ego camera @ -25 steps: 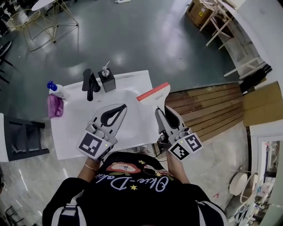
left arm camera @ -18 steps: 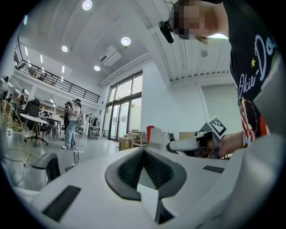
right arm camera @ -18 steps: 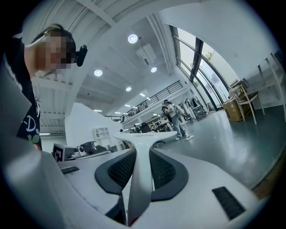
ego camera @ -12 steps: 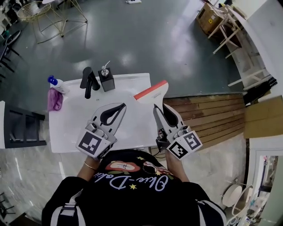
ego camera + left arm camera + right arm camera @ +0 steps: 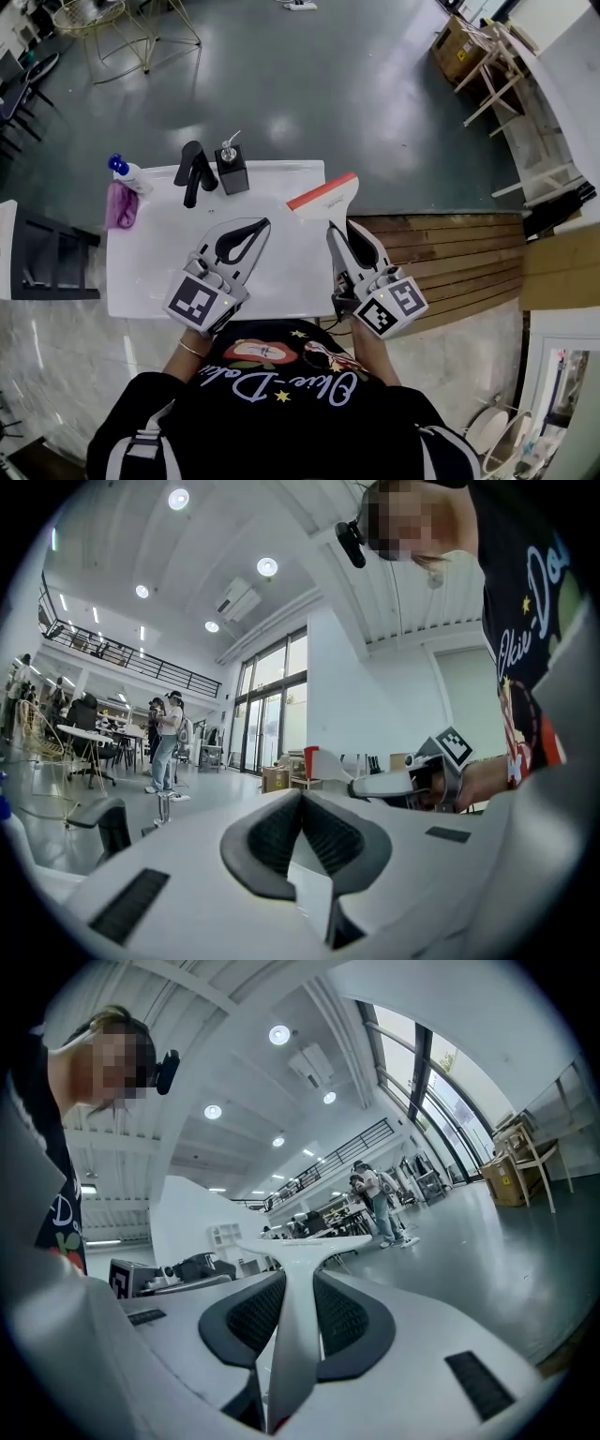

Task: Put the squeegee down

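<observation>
The squeegee has a white body and a red blade edge. It hangs over the far right corner of the white counter. My right gripper is shut on its white handle, and in the right gripper view the handle runs up between the jaws to the wide head. My left gripper hovers over the middle of the counter, jaws shut tip to tip with nothing between them. The left gripper view shows the squeegee to the right, held by the other gripper.
A black faucet, a black soap dispenser, a blue-capped bottle and a purple cloth sit along the counter's far left. A black rack stands left of the counter, wooden planks lie right.
The head camera has drifted a little. Both grippers stay almost where they were, with the squeegee still held over the counter's far right corner.
</observation>
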Tool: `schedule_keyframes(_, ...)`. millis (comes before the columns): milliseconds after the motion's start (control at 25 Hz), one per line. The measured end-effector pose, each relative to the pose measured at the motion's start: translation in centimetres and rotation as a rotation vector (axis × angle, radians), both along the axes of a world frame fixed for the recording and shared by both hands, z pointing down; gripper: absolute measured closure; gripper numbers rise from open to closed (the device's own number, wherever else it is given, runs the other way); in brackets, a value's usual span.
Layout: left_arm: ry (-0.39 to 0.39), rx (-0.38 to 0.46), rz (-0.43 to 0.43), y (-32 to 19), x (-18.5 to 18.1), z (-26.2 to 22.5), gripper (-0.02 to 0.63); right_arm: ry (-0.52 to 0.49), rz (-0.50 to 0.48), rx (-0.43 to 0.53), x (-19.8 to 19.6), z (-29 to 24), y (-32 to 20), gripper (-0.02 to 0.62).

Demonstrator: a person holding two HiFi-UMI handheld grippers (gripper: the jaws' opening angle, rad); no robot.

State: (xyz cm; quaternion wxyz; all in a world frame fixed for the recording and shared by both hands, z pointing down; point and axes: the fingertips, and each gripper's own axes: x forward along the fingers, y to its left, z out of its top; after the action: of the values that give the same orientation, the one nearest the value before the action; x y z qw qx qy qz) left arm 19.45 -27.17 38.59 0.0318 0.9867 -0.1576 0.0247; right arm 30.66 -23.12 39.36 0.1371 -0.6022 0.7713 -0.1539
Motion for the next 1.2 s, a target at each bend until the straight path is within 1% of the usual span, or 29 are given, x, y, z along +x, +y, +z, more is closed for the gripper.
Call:
schedule_keyframes(520, -0.006, -0.002, -0.023, -0.2, -0.4, 0.0, 0.586, 0.010, -0.027, -0.008, -0.3, 0.2, -0.5, 0.489)
schedule_keyframes(960, -0.021, 0.001, -0.040, -0.9, -0.5, 1.3, 0.585, 0.064, -0.029, -0.070, 0.1, 2.5, -2.1, 0.488)
schedule_keyframes(1200, -0.031, -0.014, -0.058, -1.5, -0.9, 2.3, 0.586, 0.073, -0.039, -0.108, 0.1, 4.0, -3.2, 0.488)
